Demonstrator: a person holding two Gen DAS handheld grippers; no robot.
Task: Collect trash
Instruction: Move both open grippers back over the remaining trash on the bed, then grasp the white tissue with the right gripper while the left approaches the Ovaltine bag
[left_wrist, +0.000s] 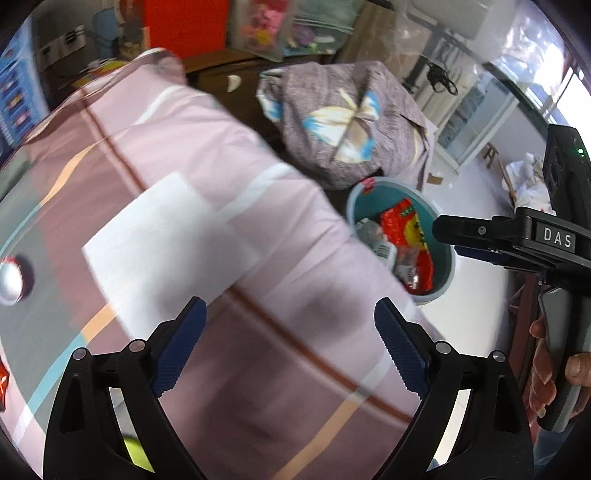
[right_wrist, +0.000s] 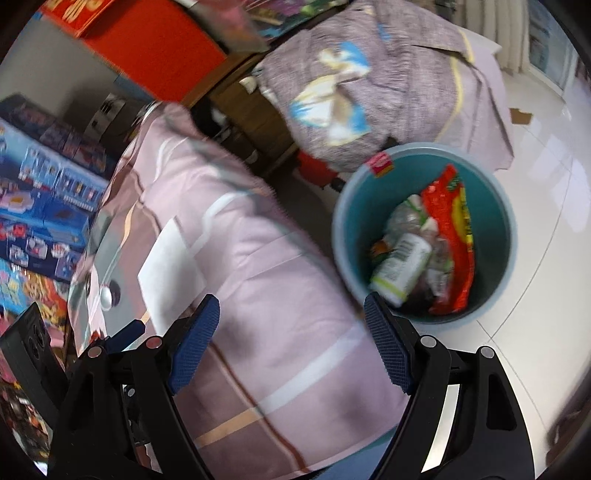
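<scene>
Currently, in the left wrist view, the left gripper (left_wrist: 290, 345) hangs spread and empty over the pink striped cloth (left_wrist: 229, 155); a white paper sheet (left_wrist: 162, 240) lies just ahead-left of it, long axis running up-left.

From the right wrist, the right gripper (right_wrist: 291, 341) is likewise spread, empty. That sheet (right_wrist: 171, 273) lies left, the teal trash bin (right_wrist: 347, 236) ahead-right, so the left gripper seems nearer.

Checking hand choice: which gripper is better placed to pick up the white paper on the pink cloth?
Probably left: the white paper lies just ahead of the open left gripper; the right gripper sits nearer the bin.
</scene>
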